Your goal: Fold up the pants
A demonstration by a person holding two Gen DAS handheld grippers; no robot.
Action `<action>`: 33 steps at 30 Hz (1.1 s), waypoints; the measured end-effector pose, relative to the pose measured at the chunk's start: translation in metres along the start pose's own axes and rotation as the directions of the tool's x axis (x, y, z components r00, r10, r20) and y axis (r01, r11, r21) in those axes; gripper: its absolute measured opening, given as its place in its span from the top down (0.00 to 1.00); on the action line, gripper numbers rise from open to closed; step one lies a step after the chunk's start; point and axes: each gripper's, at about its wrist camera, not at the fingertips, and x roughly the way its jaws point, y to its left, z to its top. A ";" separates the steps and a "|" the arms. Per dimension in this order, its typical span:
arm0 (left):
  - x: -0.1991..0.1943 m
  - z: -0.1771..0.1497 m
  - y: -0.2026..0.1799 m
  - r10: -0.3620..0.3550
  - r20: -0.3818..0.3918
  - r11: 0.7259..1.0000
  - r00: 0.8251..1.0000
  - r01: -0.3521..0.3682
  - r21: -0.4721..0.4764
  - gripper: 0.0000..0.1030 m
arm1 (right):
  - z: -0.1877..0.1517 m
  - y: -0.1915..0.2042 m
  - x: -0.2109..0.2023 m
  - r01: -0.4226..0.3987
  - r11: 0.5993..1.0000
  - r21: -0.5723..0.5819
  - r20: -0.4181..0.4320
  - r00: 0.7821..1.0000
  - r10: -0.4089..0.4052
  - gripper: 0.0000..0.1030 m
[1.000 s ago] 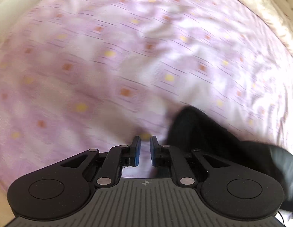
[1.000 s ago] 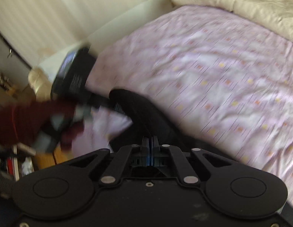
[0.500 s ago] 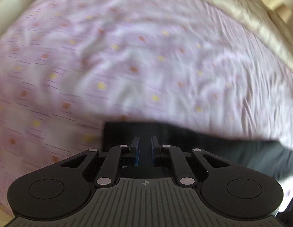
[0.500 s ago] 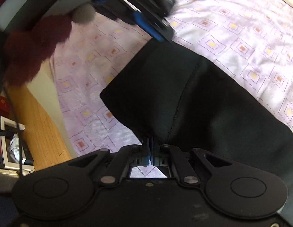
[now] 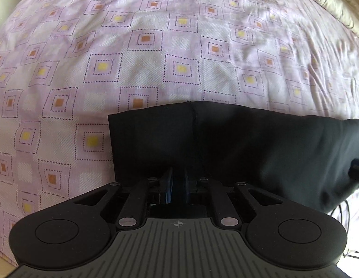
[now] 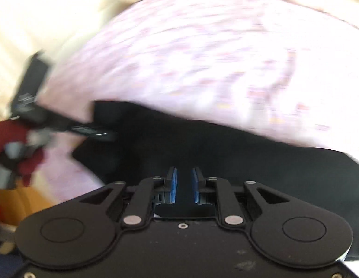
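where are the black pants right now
The black pants lie on the purple patterned bedsheet, filling the lower centre and right of the left wrist view, directly ahead of the left gripper, whose fingers pinch their near edge.

a home bedroom: patterned lilac bedsheet (image 5: 179, 46) and cream quilt (image 5: 330, 7)

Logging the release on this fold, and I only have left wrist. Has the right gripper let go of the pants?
Observer: Right gripper pads stand apart, and its jaws have just been opening. The black pants show in the gap, not pinched.
Operator: Where's my left one from there?
Observer: Left gripper has its tip at the pants' left corner. The view is blurred.
Operator: What's holding it?
Observer: A hand in dark red.
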 end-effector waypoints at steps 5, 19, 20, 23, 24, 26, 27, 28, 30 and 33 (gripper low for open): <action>0.001 0.002 -0.005 0.031 -0.003 0.999 1.000 -0.031 0.008 0.91 | -0.025 -0.053 0.022 0.132 0.990 0.041 -0.133 0.983 -0.125 0.83; -0.024 0.014 -0.113 -0.052 0.029 0.994 0.998 0.054 -0.094 0.91 | -0.010 -0.092 -0.029 -0.038 0.998 0.050 -0.018 0.999 0.039 0.48; -0.017 0.014 -0.124 -0.077 0.015 0.993 0.997 0.078 -0.092 0.91 | 0.000 -0.099 -0.033 -0.034 0.998 0.054 0.014 0.999 0.033 0.41; 0.004 0.007 -0.150 -0.134 -0.048 0.989 0.990 0.130 -0.072 0.91 | 0.029 -0.122 -0.027 -0.035 0.996 0.076 0.026 0.999 0.033 0.37; 0.012 0.003 -0.156 -0.137 -0.072 0.989 0.988 0.133 -0.063 0.91 | 0.038 -0.130 -0.020 -0.041 0.996 0.081 0.011 0.999 0.040 0.34; 0.027 -0.008 -0.163 -0.116 -0.120 0.993 0.986 0.111 -0.045 0.91 | 0.056 -0.142 -0.007 -0.059 0.995 0.074 -0.024 0.998 0.061 0.28; 0.031 -0.013 -0.162 -0.114 -0.111 0.993 0.987 0.109 -0.049 0.91 | 0.062 -0.152 -0.001 -0.067 0.996 0.066 -0.044 0.997 0.070 0.27; 0.031 -0.016 -0.159 -0.122 -0.094 0.991 0.988 0.116 -0.066 0.91 | 0.068 -0.158 0.006 -0.074 0.995 0.065 -0.062 0.995 0.078 0.26; 0.029 -0.016 -0.153 -0.148 -0.097 0.983 0.984 0.136 -0.121 0.91 | 0.077 -0.167 0.025 -0.099 0.991 0.087 -0.108 0.988 0.109 0.25; 0.031 -0.016 -0.143 -0.174 -0.105 0.973 0.979 0.154 -0.170 0.95 | 0.083 -0.177 0.047 -0.141 0.981 0.136 -0.185 0.969 0.165 0.24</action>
